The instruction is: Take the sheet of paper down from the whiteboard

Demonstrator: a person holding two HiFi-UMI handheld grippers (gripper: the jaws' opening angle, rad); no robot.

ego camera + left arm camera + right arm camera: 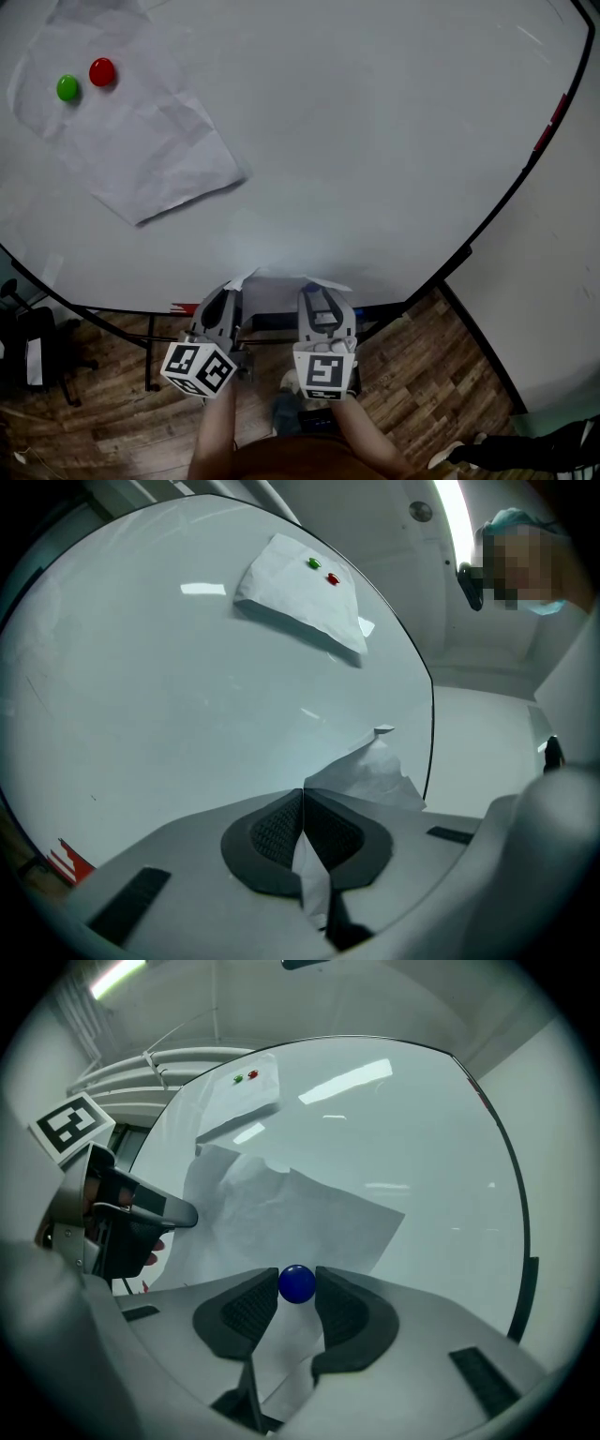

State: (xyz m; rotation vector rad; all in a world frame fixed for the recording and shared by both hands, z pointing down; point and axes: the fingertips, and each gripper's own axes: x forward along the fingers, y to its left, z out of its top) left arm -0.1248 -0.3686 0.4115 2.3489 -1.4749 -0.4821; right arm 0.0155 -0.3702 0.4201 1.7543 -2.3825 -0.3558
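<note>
The step in hand was judged to be the freeing of the sheet (309,1213) from the whiteboard (375,141). The sheet lay at the near edge of the board, crumpled and partly lifted. An edge on its left side was pinched flat between the closed jaws of the left gripper (302,803). The right gripper (321,298) was clamped on a blue magnet (297,1283), the ball being held between the two pads in front of the paper. Whether the magnet was seated on the board or already clear of it could not be told.

To do the step well, the magnet would best be drawn straight away from the board rather than slid across the paper, so that the sheet was neither dragged nor torn. The pinch on the left edge would need to be held firm, since the sheet would be carried by that grip alone once the magnet was off. The paper could then be peeled toward the near side without being jerked. A second sheet (141,141), pinned by a green magnet (67,88) and a red magnet (102,71) at the far left, was well apart and need not be disturbed.

Both grippers were held side by side at the near edge, pointed about level at the board. The marker cubes were turned up toward the head camera, and both forearms were extended forward from below.
</note>
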